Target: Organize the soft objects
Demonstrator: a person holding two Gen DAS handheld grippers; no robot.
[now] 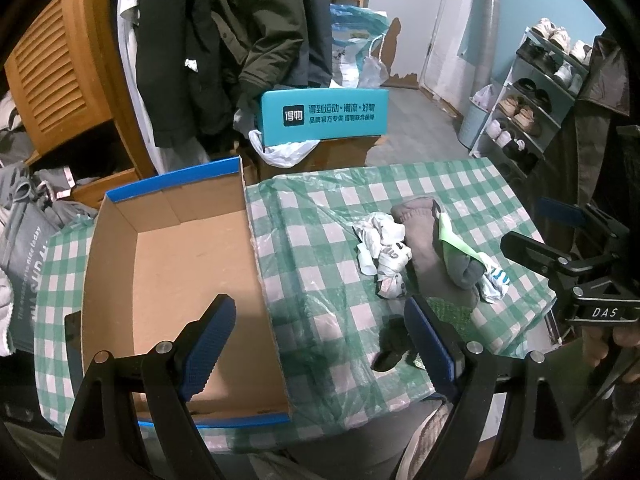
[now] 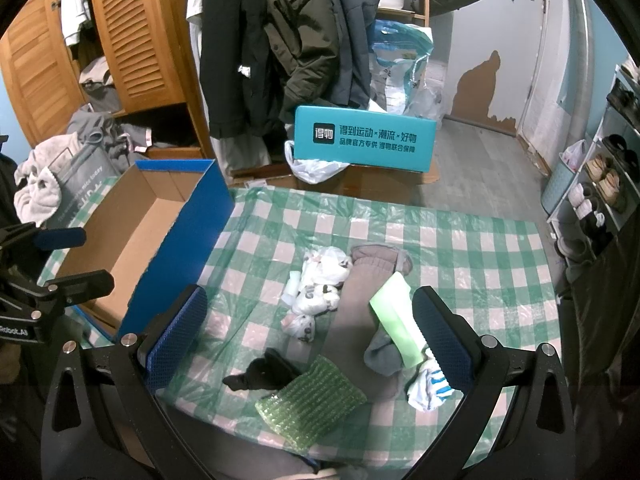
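Observation:
An empty cardboard shoe box [image 1: 176,280] [image 2: 132,232] with blue outer walls sits on the left of the checked tablecloth [image 1: 328,216] [image 2: 460,248]. To its right lies a pile of soft things: white patterned socks [image 1: 386,250] [image 2: 320,284], a long grey-brown sock [image 1: 432,240] [image 2: 360,300], a light green piece [image 1: 456,240] [image 2: 396,320], a blue-striped white sock [image 1: 494,284] [image 2: 430,386], a black sock [image 1: 396,340] [image 2: 264,372] and a green bubble-wrap pad [image 2: 312,398]. My left gripper [image 1: 320,340] is open above the box's right wall. My right gripper [image 2: 312,332] is open over the pile, holding nothing.
A teal printed box lid [image 1: 324,116] [image 2: 364,142] stands behind the table with plastic bags. Coats hang at the back [image 2: 272,40], beside a wooden louvred wardrobe [image 2: 132,32]. A shoe rack [image 1: 532,92] stands at the right. The table's near edge is close below both grippers.

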